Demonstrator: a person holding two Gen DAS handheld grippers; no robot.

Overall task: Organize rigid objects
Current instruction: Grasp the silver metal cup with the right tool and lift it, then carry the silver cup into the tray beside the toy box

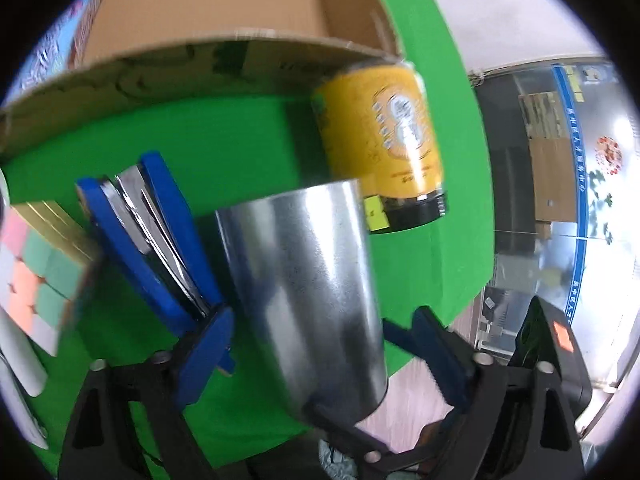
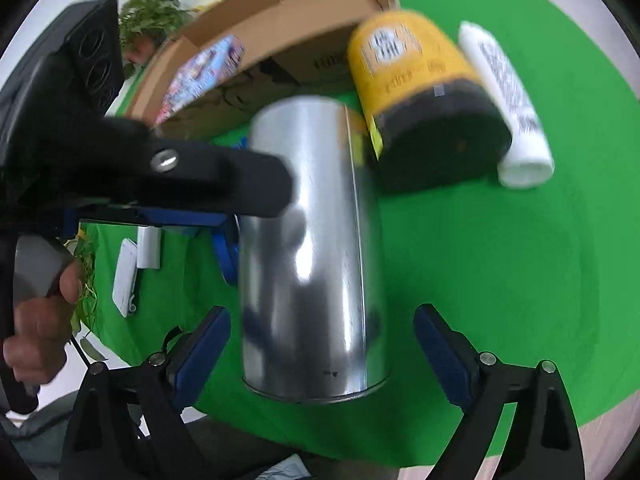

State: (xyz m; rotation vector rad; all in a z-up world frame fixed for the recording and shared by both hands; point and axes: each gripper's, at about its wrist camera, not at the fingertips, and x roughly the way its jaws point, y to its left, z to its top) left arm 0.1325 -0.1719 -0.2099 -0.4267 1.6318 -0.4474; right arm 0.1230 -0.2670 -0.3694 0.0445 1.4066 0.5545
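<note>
Green cloth (image 2: 520, 260) covers the round table, and past its edge there is pale floor, a glass wall with blue lettering (image 1: 576, 152) and stacked cardboard behind it. A leafy plant (image 2: 152, 12) stands off the far side. On the cloth, the silver metal can (image 2: 312, 248) sits between both pairs of blue pads. The right gripper (image 2: 320, 356) is spread wide, its fingers standing clear of the can on either side. The left gripper (image 1: 320, 352) also frames the can; its fingers look open around it, though blur makes contact hard to judge. Just behind the can lies a yellow jar (image 2: 420, 92) with a black lid, on its side, a white tube (image 2: 508, 100) touching it. An open cardboard box (image 1: 208, 28) sits beyond. A colour cube (image 1: 40, 264) rests at the left.
</note>
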